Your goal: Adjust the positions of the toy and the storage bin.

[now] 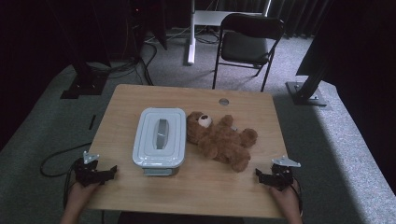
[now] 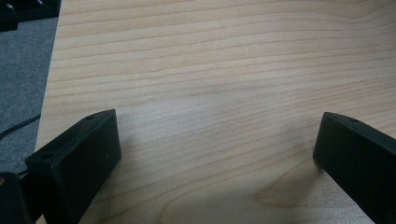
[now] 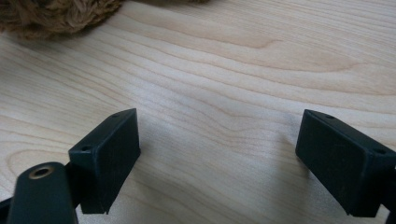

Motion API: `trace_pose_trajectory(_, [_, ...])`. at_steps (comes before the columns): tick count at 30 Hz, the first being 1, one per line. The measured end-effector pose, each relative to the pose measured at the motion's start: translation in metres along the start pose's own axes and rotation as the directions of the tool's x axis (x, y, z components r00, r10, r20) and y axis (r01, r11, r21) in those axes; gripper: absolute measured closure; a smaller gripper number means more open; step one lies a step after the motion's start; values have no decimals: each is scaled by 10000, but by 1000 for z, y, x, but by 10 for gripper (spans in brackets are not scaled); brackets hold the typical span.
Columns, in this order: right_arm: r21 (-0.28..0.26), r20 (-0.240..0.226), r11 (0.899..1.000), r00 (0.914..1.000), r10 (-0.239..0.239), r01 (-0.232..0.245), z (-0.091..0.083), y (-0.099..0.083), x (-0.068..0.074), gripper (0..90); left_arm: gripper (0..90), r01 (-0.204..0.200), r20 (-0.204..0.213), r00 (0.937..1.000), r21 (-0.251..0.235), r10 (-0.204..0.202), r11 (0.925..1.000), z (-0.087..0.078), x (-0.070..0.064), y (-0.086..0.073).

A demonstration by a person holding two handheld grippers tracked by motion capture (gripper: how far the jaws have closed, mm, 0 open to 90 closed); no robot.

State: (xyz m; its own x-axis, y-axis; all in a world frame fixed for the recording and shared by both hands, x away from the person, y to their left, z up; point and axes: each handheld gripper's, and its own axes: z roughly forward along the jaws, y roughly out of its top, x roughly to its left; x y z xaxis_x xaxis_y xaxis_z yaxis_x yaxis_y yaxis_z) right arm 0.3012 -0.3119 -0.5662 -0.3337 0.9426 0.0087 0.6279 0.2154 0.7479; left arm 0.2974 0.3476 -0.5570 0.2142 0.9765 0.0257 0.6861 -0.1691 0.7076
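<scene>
A pale, rounded-corner plastic box point(image 1: 159, 143) with a lid and flat grey handle sits mid-table on the light wood-grain table point(image 1: 205, 186), and a fuzzy brown teddy bear point(image 1: 221, 138) lies touching its right side. The left gripper point(image 1: 106, 172) rests at the near left edge, its blocky black jaws wide apart (bare wood between them). The right gripper point(image 1: 262, 175) rests at the near right edge, jaws likewise apart, near the bear's shaggy fur.
</scene>
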Motion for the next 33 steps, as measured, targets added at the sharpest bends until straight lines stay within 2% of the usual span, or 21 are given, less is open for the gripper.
trace_pose_trajectory(1, [0, -18, 10000, 10000, -4, 4, 0, 0, 0, 122, 13, -35, 27, 10000, -2, 35, 10000, 0, 0, 0])
trace_pose_trajectory(2, [0, -18, 10000, 10000, -4, 4, 0, 0, 0, 122, 13, -200, 235, 9995, -30, 201, 9998, -1, 0, -2])
trace_pose_trajectory(3, [2, -37, 10000, 10000, -23, 23, 0, 0, 0, 122, 13, -532, 544, 9971, -51, 534, 9986, -2, 1, -3])
trace_pose_trajectory(4, [2, -37, 10000, 10000, -23, 23, 0, 0, 0, 122, 12, -532, 544, 9971, -51, 534, 9986, -2, 1, -3])
trace_pose_trajectory(5, [4, -58, 10000, 10000, -42, 42, 0, 0, -1, 122, 12, -1218, 1119, 9862, -104, 1222, 9925, -3, 0, -3])
trace_pose_trajectory(9, [49, -34, 10000, 10000, -38, 38, -1, 0, 0, 120, 12, -1533, 1408, 9780, -149, 1538, 9881, -2, 0, -3])
trace_pose_trajectory(10, [49, -34, 10000, 10000, -38, 38, -1, 0, 0, 120, 12, -1533, 1408, 9780, -149, 1538, 9881, -2, 0, -3])
trace_pose_trajectory(11, [63, -56, 10000, 10000, -58, 59, 0, 0, 0, 117, 12, -1664, 1521, 9741, -172, 1670, 9859, -2, 0, -2])
trace_pose_trajectory(12, [94, -71, 9999, 10000, -65, 66, 0, 1, -1, 117, 12, -1673, 1532, 9738, -167, 1679, 9858, -2, 0, -2])
trace_pose_trajectory(14, [-62, -175, 9996, 9994, 287, -288, 1, 2, -1, 121, 12, -1676, 1541, 9736, -170, 1682, 9857, -2, 0, -2])
trace_pose_trajectory(17, [-27, -304, 9995, 9990, 324, -325, 1, 4, -1, 130, 12, -1682, 1545, 9735, -172, 1688, 9856, -2, 0, -2])
trace_pose_trajectory(18, [-48, -619, 9986, 9967, 530, -534, 1, 6, -3, 134, 12, -1686, 1547, 9734, -169, 1691, 9855, -2, 0, -2])
trace_pose_trajectory(20, [-224, -726, 9977, 9955, 615, -632, 0, 8, -5, 134, 12, -1688, 1546, 9734, -166, 1693, 9855, -2, 0, -2])
trace_pose_trajectory(21, [-290, -977, 9970, 9928, 690, -722, -2, 9, -6, 135, 13, -1687, 1544, 9734, -163, 1692, 9855, -2, 0, -2])
trace_pose_trajectory(26, [-425, -1089, 9972, 9925, 559, -608, -7, 20, -5, 144, 12, -1694, 1542, 9734, -156, 1697, 9854, -2, 0, -2])
trace_pose_trajectory(29, [-672, -1350, 9951, 9888, 632, -728, -11, 35, -8, 145, 12, -1692, 1540, 9734, -156, 1695, 9855, -2, 0, -2])
trace_pose_trajectory(33, [-840, -1505, 9946, 9875, 475, -606, -16, 53, -7, 145, 12, -1665, 1543, 9738, -170, 1671, 9859, -2, 0, -2])
